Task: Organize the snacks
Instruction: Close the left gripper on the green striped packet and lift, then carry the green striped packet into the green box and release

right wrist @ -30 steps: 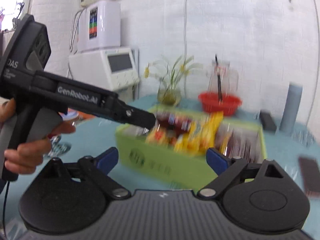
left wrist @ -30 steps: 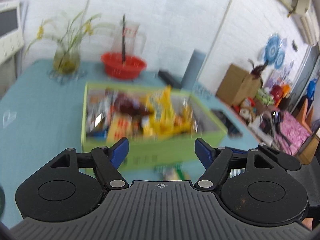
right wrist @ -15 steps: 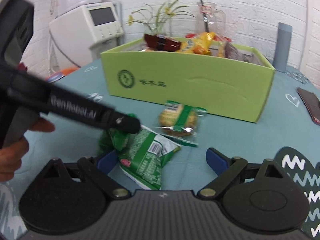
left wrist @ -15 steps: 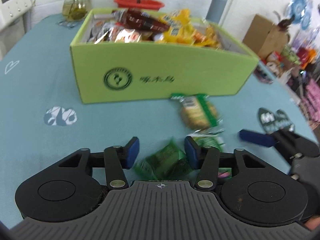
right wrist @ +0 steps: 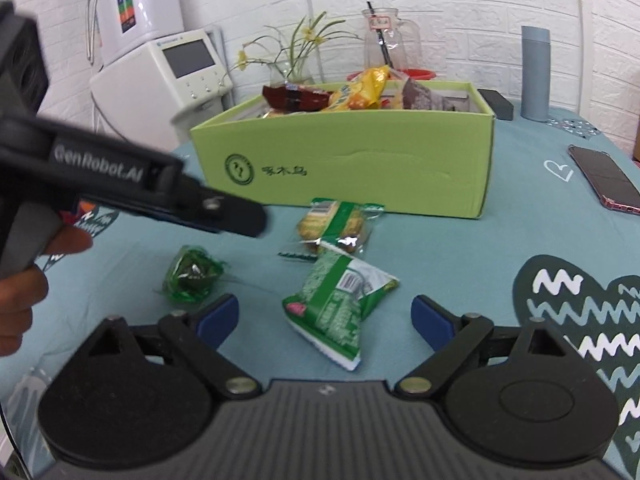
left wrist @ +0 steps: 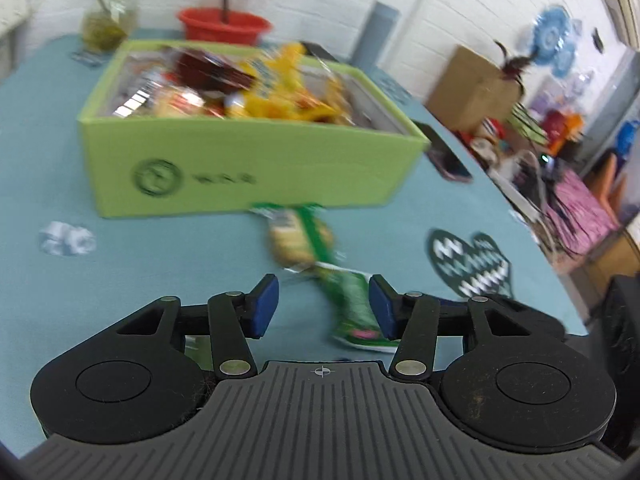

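Note:
A lime-green box [right wrist: 360,176] [left wrist: 248,168] heaped with snacks stands on the teal tablecloth. In front of it lie a biscuit pack with a green band [right wrist: 336,228] [left wrist: 300,236], a green packet [right wrist: 340,308] [left wrist: 352,304] and a small green foil sweet [right wrist: 192,276]. My right gripper [right wrist: 325,320] straddles the green packet; its jaws are closing and the pads stand clear of it. My left gripper [left wrist: 323,307] [right wrist: 244,222] hovers above the sweet. Its jaws are opening and grip nothing, with the green packet beside its right pad.
A phone [right wrist: 604,178] [left wrist: 448,160] lies to the right of the box. A grey bottle [right wrist: 536,72], a black case [right wrist: 498,106], a red bowl [left wrist: 224,28], a glass jug [right wrist: 388,44] and a flower vase [right wrist: 292,68] stand behind it. A white machine [right wrist: 160,76] is at the left.
The foil sweet that sat between my left jaws now lies free on the cloth, and that gripper has shifted towards the green packet. My right jaws have narrowed around the packet and come lower.

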Demonstrator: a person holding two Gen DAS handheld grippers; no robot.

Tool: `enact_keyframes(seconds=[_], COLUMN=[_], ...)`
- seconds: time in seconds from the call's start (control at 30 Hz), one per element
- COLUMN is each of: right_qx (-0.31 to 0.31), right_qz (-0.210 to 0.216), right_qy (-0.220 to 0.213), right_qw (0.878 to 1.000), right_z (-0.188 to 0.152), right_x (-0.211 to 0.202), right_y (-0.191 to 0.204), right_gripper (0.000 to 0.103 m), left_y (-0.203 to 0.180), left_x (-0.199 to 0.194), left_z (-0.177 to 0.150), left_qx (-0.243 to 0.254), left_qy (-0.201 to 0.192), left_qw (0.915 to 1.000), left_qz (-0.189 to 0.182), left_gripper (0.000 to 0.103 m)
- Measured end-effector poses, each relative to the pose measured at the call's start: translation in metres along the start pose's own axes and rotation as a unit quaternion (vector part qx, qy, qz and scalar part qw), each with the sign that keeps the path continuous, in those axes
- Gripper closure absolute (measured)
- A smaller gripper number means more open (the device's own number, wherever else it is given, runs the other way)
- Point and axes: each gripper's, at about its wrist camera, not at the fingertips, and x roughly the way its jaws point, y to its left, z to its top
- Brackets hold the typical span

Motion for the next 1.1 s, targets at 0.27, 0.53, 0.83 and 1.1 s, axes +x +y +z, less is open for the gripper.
enact_keyframes(seconds=[0.27,0.53,0.83,1.1], right_qx=[-0.009,-0.02,-0.011,-0.02], right_qz=[-0.005,0.004,-0.003,-0.006], right_qy=[-0.001,0.0,-0.027,-0.062], right_qw=[1.0,1.0,1.0,0.998], right_z=[0.003,-0.001,-0.006,0.003], right_x=[-0.001,0.006,-0.023,-0.041], right_y=[-0.003,-0.002,0.001,0.006], right_gripper=[0.027,0.052,0.053,0.053], left_y=[-0.014,-0.027,-0.059,-0.074], left_x=[0.036,0.041,0.018,-0.003], left_z=[-0.006,-0.012,-0.023,-0.019], left_qx=[-0.004,0.011,0.048,0.072], left_qy=[0.047,0.043,0.016,-0.023], left_qw=[0.9988,0.999,0.9985,0.9968], left_qz=[-0.011,0.006,0.02,0.027], left_gripper=[0.075,0.093,0.099,0.099])
